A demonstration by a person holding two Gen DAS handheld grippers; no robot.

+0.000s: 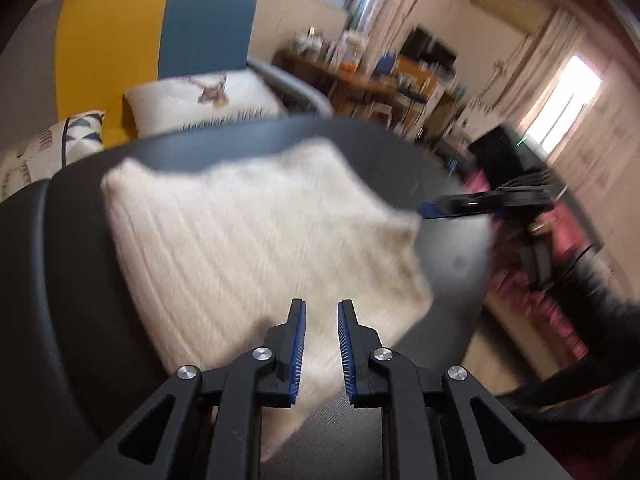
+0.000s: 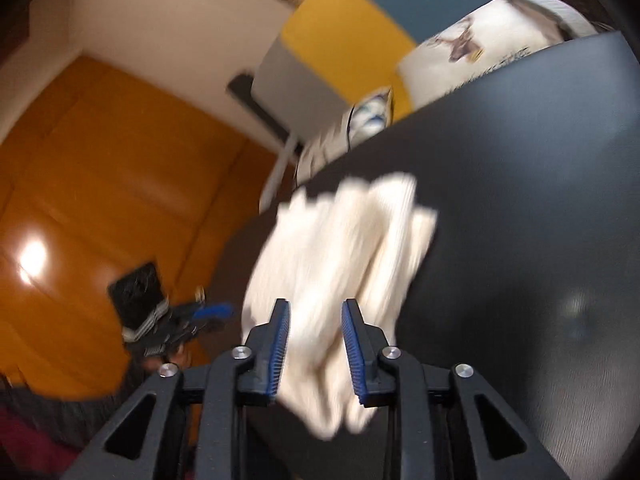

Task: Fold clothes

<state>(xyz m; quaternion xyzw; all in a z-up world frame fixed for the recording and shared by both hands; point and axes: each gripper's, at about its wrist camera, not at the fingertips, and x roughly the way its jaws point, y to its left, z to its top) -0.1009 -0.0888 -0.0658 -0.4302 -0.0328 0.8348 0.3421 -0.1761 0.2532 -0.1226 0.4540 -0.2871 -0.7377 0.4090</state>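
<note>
Nearest in the left wrist view, the left tool [image 1: 321,336] is seen with a narrow gap between its blue-padded fingers [image 1: 298,344]; nothing is gripped, and the cream knitted garment [image 1: 256,240] lies below and beyond the tips. The garment is spread flat, roughly folded into a rectangle, on the dark desk [image 1: 400,148]. At the garment's far right corner the right tool [image 1: 452,206] is seen, blurred, just beside the cloth.

In the right wrist view, the right tool [image 2: 315,340] is held partly open; the garment [image 2: 340,248] appears between and behind its fingers [image 2: 280,344], but whether the pads touch it cannot be told through the blur. The left tool [image 2: 200,316] is seen at the desk's [image 2: 520,200] left edge.

Farther off, a white cushion [image 1: 208,100] with an animal print rests against a yellow and blue chair back [image 1: 160,28]. No writing or label can be read.
</note>
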